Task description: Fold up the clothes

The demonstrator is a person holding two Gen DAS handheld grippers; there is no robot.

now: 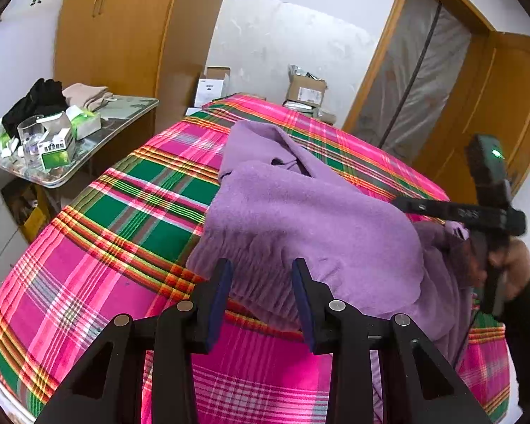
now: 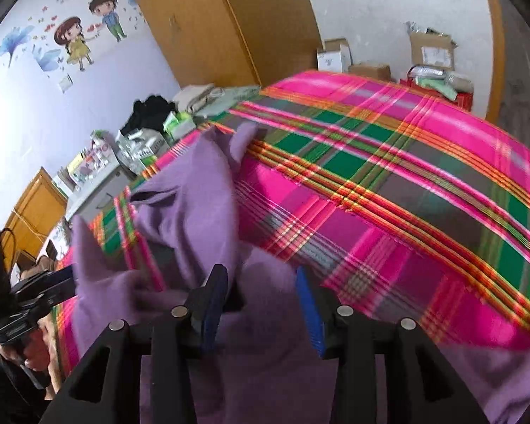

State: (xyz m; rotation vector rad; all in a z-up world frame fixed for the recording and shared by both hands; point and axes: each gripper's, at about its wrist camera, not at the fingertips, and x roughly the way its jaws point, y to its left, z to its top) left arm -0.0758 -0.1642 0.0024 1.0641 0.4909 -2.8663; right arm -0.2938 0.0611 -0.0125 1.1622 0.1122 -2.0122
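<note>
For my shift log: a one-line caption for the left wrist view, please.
Open left gripper poised at the ribbed hem of a purple sweater lying rumpled on a plaid bedsheet.

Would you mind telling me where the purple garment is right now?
The purple garment lies bunched on the plaid bedspread, just ahead of the open left gripper, with the right gripper open over its near edge.

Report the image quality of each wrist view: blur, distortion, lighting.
Left wrist view: mostly sharp, purple garment and plaid bedsheet crisp, even daylight, fisheye bowing the bed; right gripper slightly smeared. Right wrist view: motion blur across the garment and sheet, same barrel distortion.
</note>
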